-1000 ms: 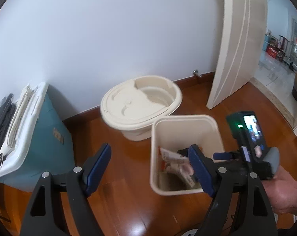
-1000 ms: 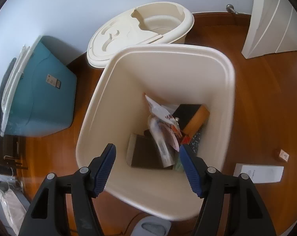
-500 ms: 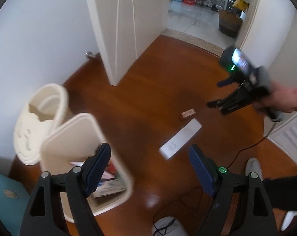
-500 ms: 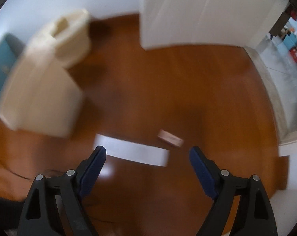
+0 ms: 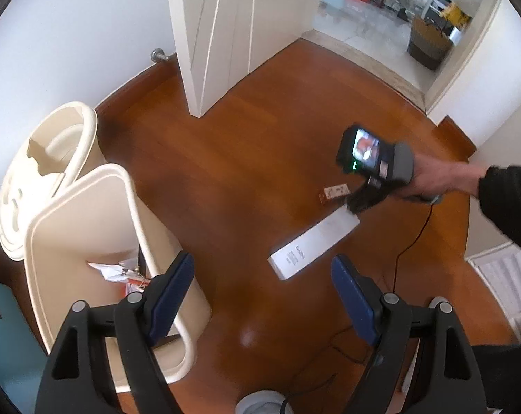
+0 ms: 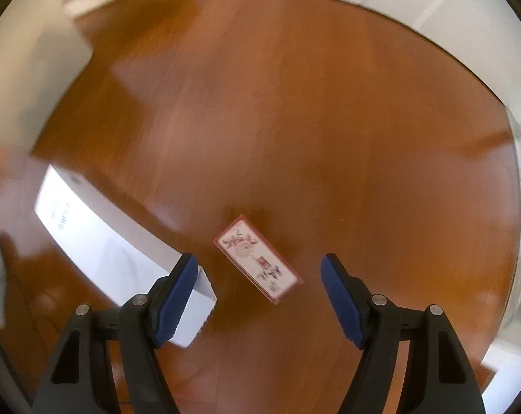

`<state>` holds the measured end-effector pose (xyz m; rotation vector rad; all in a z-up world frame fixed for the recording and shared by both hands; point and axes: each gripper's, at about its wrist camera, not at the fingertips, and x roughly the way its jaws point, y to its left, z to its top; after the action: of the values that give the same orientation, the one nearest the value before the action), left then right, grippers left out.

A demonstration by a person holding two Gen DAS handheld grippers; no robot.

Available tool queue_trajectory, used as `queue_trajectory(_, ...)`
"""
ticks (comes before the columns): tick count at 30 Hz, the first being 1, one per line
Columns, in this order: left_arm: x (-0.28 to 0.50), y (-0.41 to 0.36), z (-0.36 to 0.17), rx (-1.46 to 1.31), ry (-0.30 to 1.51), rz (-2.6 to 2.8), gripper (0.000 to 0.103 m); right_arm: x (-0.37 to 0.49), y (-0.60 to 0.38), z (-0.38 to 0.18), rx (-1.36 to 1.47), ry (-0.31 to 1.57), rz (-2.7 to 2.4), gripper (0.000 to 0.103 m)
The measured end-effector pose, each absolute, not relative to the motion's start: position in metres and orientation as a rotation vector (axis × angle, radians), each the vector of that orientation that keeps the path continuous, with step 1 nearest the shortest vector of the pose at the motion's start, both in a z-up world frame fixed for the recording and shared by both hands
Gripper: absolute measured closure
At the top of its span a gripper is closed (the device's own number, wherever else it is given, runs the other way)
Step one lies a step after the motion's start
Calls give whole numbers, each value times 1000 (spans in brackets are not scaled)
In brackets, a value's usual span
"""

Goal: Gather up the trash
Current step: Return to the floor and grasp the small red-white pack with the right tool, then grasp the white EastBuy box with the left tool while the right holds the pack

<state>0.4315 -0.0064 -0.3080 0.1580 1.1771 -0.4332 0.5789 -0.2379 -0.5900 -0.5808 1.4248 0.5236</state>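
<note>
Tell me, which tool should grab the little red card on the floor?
The right tool, probably. It hangs open just above the little red card, which lies between its fingers. The left tool is open too, but back by the bin.

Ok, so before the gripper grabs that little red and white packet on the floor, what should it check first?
1. Right hand-held gripper open: ok, the jaws stand wide apart.
2. Small red and white flat packet lined up between the blue fingers: ok, it lies between them.
3. Packet free of neighbours: ok, the long white cardboard box lies beside it, apart.
4. Gripper low enough to pinch: cannot tell, the picture is blurred.
5. Cream plastic trash bin ready: ok, open top, trash already inside.
6. Left hand-held gripper out of the way: ok, open and holding nothing.
</note>
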Motion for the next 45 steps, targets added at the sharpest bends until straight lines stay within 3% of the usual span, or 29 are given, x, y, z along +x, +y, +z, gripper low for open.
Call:
queue_trajectory(8, 438, -9, -316, 133, 1200, -422, 21, 591, -239, -627, -586, 1470, 494, 39)
queue_trajectory(12, 437, -11, -323, 152, 1231, -419, 21, 595, -247, -637, -553, 1519, 465, 67)
queue_trajectory(13, 437, -14, -325, 168, 1239, -421, 21, 594, -250, -636, -526, 1524, 463, 69)
queue_trajectory(17, 436, -38, -340, 287, 1257, -466, 21, 584, -270, -617, -429, 1486, 446, 71)
queue_trajectory(19, 434, -64, -354, 410, 1262, -532, 16, 575, -286, -590, -355, 1434, 441, 71)
queue_trajectory(24, 425, -146, -412, 842, 1202, -766, 16, 527, -343, -509, -203, 1304, 433, 71)
queue_trajectory(28, 430, -192, -473, 1034, 1224, -888, 15, 479, -398, -467, -74, 1222, 403, 70)
queue_trajectory(36, 448, -231, -562, 1080, 1351, -926, 15, 414, -415, -473, 36, 1183, 362, 70)
queue_trajectory(45, 435, -247, -588, 1087, 1352, -928, 15, 404, -419, -491, 74, 1168, 388, 70)
